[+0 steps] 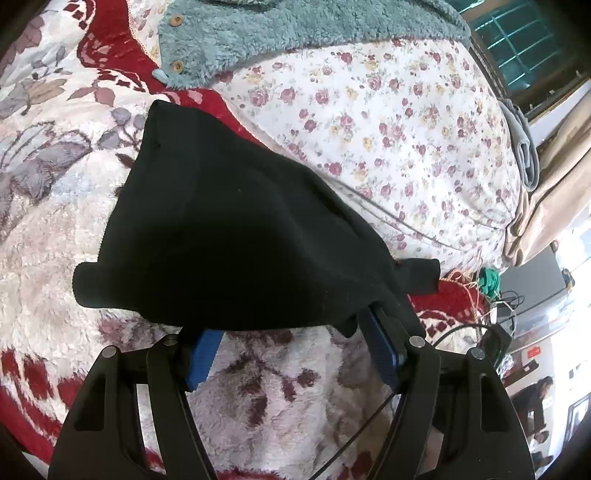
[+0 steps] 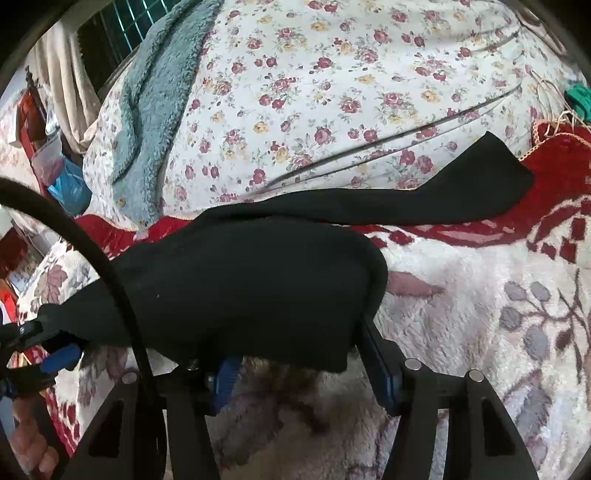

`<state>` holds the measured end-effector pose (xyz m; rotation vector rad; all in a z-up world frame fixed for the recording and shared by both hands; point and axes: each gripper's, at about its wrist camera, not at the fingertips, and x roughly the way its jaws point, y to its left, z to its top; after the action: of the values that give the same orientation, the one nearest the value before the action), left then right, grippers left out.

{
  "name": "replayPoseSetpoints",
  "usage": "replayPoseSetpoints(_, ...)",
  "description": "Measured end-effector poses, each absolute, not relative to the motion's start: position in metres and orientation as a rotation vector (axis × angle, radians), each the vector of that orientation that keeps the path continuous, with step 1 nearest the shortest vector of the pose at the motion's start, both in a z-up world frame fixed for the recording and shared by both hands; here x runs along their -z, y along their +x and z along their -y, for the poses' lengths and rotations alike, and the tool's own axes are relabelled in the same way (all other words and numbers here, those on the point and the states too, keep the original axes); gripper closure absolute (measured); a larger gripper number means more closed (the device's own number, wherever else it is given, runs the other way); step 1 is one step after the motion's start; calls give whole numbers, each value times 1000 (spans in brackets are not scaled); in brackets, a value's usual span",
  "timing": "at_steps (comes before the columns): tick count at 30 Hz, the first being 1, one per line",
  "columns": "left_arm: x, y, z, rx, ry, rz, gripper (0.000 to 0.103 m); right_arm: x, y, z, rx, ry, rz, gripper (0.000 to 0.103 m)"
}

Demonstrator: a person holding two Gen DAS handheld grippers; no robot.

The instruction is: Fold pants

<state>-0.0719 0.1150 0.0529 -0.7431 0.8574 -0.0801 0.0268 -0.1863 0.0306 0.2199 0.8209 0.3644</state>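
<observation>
The black pants (image 1: 221,236) lie bunched on a fluffy red and white blanket (image 1: 44,229). In the left wrist view the cloth drapes over my left gripper (image 1: 291,332); its blue fingers (image 1: 203,350) stand wide apart and the tips are hidden under the fabric. In the right wrist view the pants (image 2: 251,280) drape over my right gripper (image 2: 299,354) the same way, fingers (image 2: 384,373) apart, tips hidden. One leg (image 2: 461,192) stretches right across the blanket. The left gripper (image 2: 55,354) shows at the far left of that view.
A floral quilt (image 1: 388,122) is heaped behind the pants. A teal fleece garment (image 1: 266,33) lies at the back. A black cable (image 2: 92,258) arcs across the right wrist view. Room clutter sits beyond the bed edge (image 1: 517,295).
</observation>
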Motion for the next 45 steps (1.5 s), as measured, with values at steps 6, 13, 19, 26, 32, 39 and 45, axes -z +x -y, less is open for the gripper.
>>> replayPoseSetpoints(6, -52, -79, -112, 121, -733, -874, 32, -28, 31, 190, -361, 242, -838, 44)
replayPoseSetpoints(13, -62, -83, -108, 160, -708, -847, 32, -26, 33, 191, -361, 253, -847, 44)
replayPoseSetpoints(19, -47, -62, -107, 121, -702, -880, 32, -27, 33, 190, -363, 257, -846, 44)
replayPoseSetpoints(26, -43, -37, -128, -4, -733, -845, 64, -28, 37, 195, -371, 307, -831, 66)
replayPoseSetpoints(32, -69, -23, -131, 22, -615, -819, 93, -50, 37, 195, -401, 354, -784, 78)
replayPoseSetpoints(39, -110, -34, -163, 23, -557, -740, 95, -115, 23, 173, -473, 266, -682, 82)
replayPoseSetpoints(45, -127, -53, -195, -27, -486, -665, 95, -144, 13, 127, -571, 174, -635, 84)
